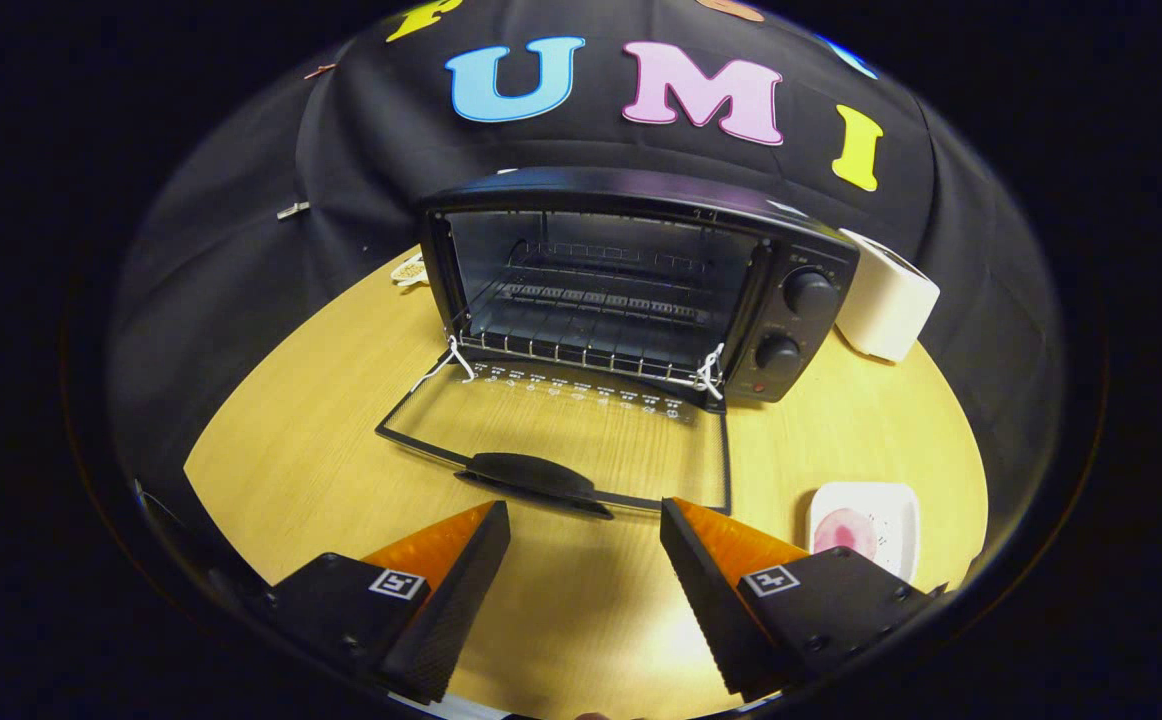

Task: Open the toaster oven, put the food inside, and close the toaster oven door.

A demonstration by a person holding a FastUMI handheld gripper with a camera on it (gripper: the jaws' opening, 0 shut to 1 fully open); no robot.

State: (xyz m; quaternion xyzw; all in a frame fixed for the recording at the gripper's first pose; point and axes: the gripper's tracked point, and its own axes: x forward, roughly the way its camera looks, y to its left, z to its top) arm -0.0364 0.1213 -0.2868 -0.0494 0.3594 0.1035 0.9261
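Wooden tabletop (321, 440) holds the toaster oven (631, 285) at twelve o'clock beyond the fingers, its glass door (581, 435) folded flat; no brand lettering is readable. Gripper (586, 525) spread, pinching nothing. Food (844, 533) sits on a white plate (891, 505) at two o'clock, just beside the right finger.

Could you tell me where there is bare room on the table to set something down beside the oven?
Bare wood lies left of the open door and oven, and between the door handle and the open gripper. It is crowded on the other side: a plate of food and a white box.
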